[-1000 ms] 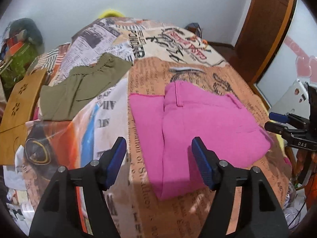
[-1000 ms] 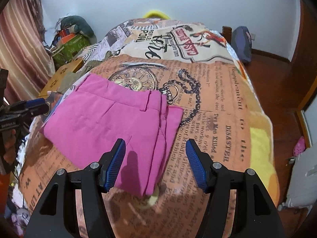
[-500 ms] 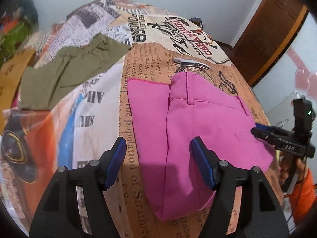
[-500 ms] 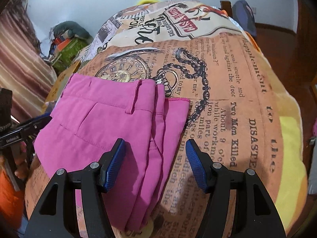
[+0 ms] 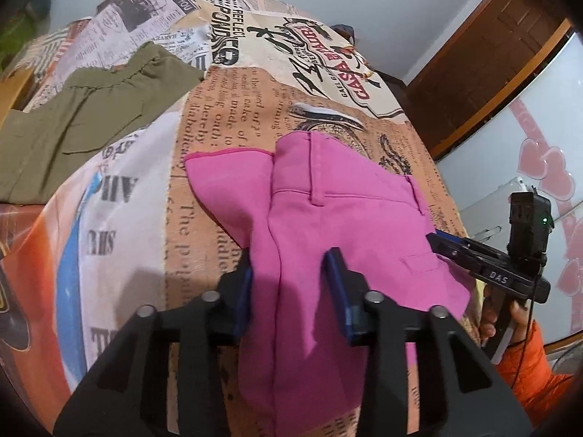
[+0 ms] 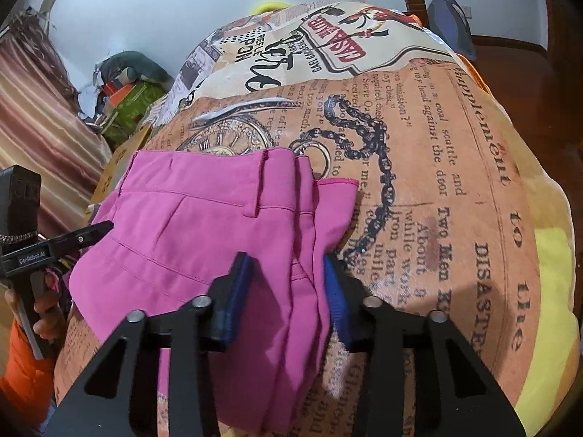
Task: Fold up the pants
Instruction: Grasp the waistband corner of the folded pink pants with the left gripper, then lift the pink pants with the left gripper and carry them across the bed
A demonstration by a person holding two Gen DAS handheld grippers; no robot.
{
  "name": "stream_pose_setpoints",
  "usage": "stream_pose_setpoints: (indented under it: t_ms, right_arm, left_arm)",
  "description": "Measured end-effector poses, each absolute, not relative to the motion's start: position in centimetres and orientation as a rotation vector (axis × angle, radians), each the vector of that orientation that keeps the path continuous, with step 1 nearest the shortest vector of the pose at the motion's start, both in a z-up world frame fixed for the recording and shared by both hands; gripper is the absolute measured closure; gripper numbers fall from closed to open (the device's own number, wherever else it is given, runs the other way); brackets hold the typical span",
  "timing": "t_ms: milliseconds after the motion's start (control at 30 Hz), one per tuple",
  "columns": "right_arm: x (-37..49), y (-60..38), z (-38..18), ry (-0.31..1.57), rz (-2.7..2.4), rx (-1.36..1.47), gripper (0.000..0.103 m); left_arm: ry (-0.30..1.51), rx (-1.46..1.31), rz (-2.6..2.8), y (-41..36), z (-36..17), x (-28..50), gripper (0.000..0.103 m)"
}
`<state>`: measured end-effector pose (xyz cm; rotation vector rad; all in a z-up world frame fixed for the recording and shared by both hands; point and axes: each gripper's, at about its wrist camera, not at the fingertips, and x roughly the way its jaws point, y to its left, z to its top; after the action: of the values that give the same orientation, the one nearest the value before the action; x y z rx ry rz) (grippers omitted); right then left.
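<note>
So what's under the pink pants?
The pink pants lie on a bedcover printed like old newspaper, with a pocket watch picture peeking out behind the waistband. What the print shows beneath the pants is hidden.

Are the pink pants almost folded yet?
Partly. The pink pants already lie folded into a short stack on the printed bedspread. Right now the left gripper and right gripper are closing on the near edge, cloth between the jaws. Probably one more fold is left.
</note>
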<state>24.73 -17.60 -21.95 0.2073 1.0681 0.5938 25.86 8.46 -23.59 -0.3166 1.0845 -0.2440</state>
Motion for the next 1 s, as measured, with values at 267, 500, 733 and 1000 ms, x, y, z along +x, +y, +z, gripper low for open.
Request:
stream_pose_setpoints:
  t_ms: [267, 500, 733, 1000]
  right_arm:
    - [24.6, -17.2, -20.2, 1.007, 0.575, 0.113, 0.091]
    - [24.1, -16.7, -16.6, 0.923, 0.597, 0.084, 0.092]
    - [23.6, -14.0, -12.2, 0.820, 0.635, 0.017, 0.092]
    - [24.8, -9.0, -8.0, 0.718, 0.689, -0.061, 0.092]
  left_arm:
    - [1.033, -0.138, -0.215, 6.3, -21.5, 24.9, 0.086]
    - [0.958, -0.098, -0.204, 6.2, -18.5, 23.5, 0.090]
    - [0.855, -0.079, -0.168, 7.8, -14.4, 22.0, 0.090]
    - [0.755, -0.101, -0.096, 12.7, -10.1, 21.5, 0.090]
